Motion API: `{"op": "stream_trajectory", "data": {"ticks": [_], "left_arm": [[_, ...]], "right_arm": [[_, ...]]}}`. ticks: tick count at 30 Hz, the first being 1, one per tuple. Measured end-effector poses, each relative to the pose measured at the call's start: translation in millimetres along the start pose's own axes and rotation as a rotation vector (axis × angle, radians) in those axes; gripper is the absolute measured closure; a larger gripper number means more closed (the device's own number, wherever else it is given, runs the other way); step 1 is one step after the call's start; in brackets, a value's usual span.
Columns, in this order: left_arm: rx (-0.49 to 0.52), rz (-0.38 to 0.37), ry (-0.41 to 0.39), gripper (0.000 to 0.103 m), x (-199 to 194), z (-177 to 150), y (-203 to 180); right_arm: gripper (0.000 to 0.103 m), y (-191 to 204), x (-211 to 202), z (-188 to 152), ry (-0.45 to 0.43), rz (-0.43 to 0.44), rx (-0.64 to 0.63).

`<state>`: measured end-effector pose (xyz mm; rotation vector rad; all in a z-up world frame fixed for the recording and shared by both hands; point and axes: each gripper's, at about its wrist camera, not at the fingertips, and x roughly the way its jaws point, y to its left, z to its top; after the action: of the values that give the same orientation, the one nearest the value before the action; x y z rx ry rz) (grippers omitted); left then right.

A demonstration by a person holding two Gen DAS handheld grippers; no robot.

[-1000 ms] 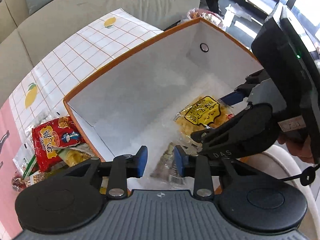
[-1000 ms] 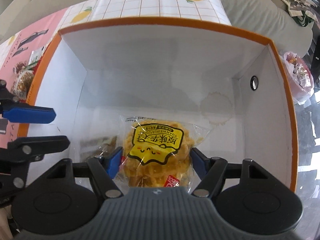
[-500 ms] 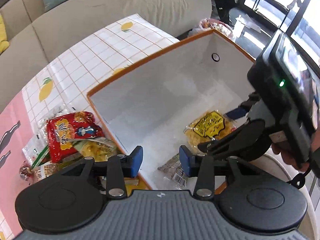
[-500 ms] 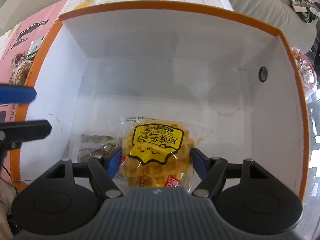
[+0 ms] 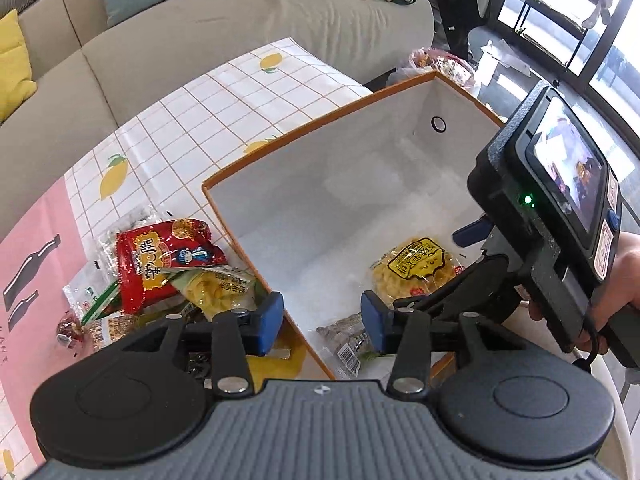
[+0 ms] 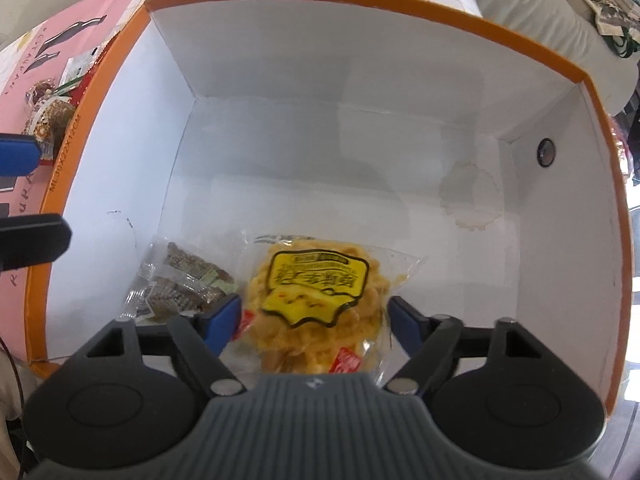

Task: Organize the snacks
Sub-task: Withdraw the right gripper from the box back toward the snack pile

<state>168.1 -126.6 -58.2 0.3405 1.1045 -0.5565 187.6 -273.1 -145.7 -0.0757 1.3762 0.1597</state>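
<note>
An orange-rimmed white box point(image 5: 304, 128) point(image 6: 360, 0) stands on the table. Inside lie a yellow snack packet point(image 6: 316, 300) point(image 5: 412, 266) and a clear packet of brown snacks point(image 6: 180, 280) point(image 5: 344, 336). My right gripper point(image 6: 316, 320) is open inside the box, its blue pads on either side of the yellow packet, which lies on the floor of the box. My left gripper point(image 5: 322, 320) is open and empty, above the box's near left rim. A pile of snacks lies left of the box: a red packet point(image 5: 160, 260) and a yellow-green packet point(image 5: 216, 286).
The tablecloth point(image 5: 192, 120) has a lemon grid and a pink part at the left. A beige sofa point(image 5: 200, 32) runs behind the table. A bag of sweets point(image 5: 440, 64) lies past the box's far corner.
My left gripper has pulled back up and left out of the box and opened wider, leaving the brown packet inside. My right gripper still straddles the yellow packet, which now lies flatter.
</note>
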Motion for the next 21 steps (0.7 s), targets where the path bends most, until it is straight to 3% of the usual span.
{"op": "stream_trajectory", "data": {"ticks": [9,16,21], "left_arm": [[-0.016,0.033,-0.088,0.046,-34.9,-7.3,1.2],[-0.06,0.111,-0.188,0.043,-68.4,-25.1,6.0],[-0.153,0.155,-0.232,0.043,-85.2,-42.4,24.2]], "right_arm": [[0.015,6.7,-32.8,-12.4,-0.08,-0.064,0.029],[0.015,24.2,-86.9,-31.3,-0.309,-0.11,0.049],[0.016,47.4,-114.4,-52.2,-0.467,-0.101,0.098]]}}
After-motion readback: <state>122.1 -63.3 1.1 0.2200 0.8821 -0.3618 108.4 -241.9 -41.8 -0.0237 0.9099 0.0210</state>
